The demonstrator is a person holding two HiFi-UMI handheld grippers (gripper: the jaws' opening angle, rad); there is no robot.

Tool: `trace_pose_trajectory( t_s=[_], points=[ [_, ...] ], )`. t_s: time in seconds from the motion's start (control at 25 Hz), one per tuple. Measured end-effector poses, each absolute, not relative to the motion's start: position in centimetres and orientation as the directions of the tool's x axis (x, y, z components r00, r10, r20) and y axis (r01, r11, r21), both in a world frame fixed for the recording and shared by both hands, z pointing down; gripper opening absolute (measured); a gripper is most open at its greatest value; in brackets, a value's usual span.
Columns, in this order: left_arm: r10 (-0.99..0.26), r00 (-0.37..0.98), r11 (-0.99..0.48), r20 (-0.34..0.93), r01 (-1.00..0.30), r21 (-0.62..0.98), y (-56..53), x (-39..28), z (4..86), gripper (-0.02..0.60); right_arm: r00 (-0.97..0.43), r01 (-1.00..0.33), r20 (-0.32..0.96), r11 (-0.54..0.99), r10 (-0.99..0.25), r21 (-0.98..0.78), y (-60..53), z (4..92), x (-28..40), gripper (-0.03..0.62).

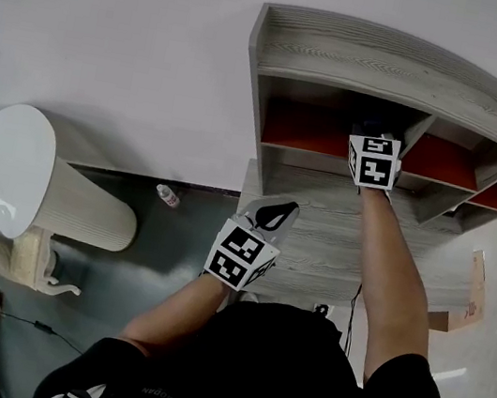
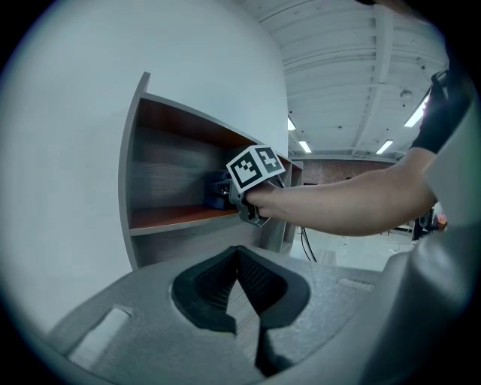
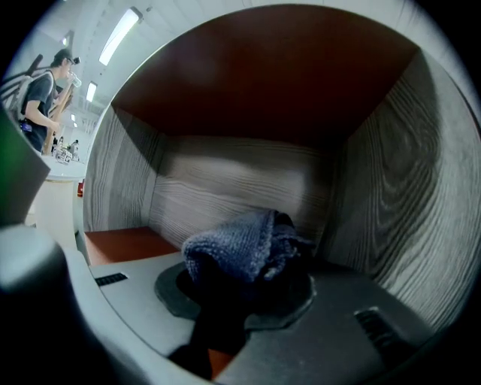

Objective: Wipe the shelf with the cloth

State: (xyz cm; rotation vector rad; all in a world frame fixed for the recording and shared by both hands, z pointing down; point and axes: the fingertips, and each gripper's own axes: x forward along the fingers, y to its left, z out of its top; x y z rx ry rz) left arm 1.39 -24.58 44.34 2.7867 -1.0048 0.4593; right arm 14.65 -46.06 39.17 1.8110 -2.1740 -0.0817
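In the shelf's leftmost open compartment, at 1 o'clock in the head view, one bunched dark-blue terry cloth sits clamped in the right gripper. The jaws are closed on it, and the folds bulge up over the black pads and hide the tips. The cloth is close to the compartment's grey back panel, toward its right wall. From these views I cannot tell whether it touches either one.

The grey wood-grain shelf unit with red-brown inner boards shows three red-floored compartments in the head view, running from 12 toward 3 o'clock. The right gripper reaches into the first with its forearm stretched out, and one black-and-white marker cube rides on it.

The left gripper has its two dark pads together at the tips, with nothing between them. In the head view the left gripper lies near centre, at 7 o'clock from the right one, over the left edge of the shelf's lower grey board. It carries the second marker cube. Its own view looks up at the right gripper and the blue cloth at 12 o'clock.

At 9 o'clock in the head view there is one white round-topped stand on a beige ribbed drum. One small bottle lies on the dark floor between that stand and the shelf. One person stands at 10 o'clock in the right gripper view.
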Motion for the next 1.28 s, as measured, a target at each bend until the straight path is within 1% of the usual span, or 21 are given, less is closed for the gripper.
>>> trace_pose_trajectory(
  t_s=[0.12, 0.32, 0.48, 0.6, 0.96, 1.28],
  points=[
    [-0.605, 0.725, -0.761, 0.329, -0.648, 0.027, -24.6, 1.0, 44.1, 0.009, -0.210, -0.949, 0.179, 0.245, -0.961, 0.200, -45.5, 38.3, 13.4, 0.102],
    [-0.626, 0.716, -0.750, 0.310, -0.661, 0.011, -24.9, 0.2, 43.3, 0.009, -0.324, -0.925, 0.119, 0.340, -0.939, 0.168, -44.1, 34.8, 8.5, 0.103],
    [-0.659, 0.693, -0.725, 0.293, -0.689, 0.001, -25.4, -1.2, 42.5, 0.009, -0.386, -0.893, 0.092, 0.397, -0.918, 0.210, -43.3, 32.6, 4.4, 0.103],
    [-0.686, 0.668, -0.698, 0.287, -0.716, 0.000, -25.9, -2.6, 42.2, 0.008, -0.414, -0.872, 0.090, 0.423, -0.906, 0.247, -43.2, 31.9, 2.0, 0.103],
    [-0.745, 0.618, -0.639, 0.253, -0.769, -0.003, -26.8, -5.9, 40.8, 0.008, -0.479, -0.842, 0.069, 0.480, -0.875, 0.248, -43.4, 29.7, -3.1, 0.103],
    [-0.766, 0.594, -0.613, 0.245, -0.790, 0.001, -27.1, -7.4, 40.6, 0.009, -0.483, -0.841, 0.064, 0.483, -0.873, 0.245, -43.5, 29.4, -4.6, 0.103]
  ],
)
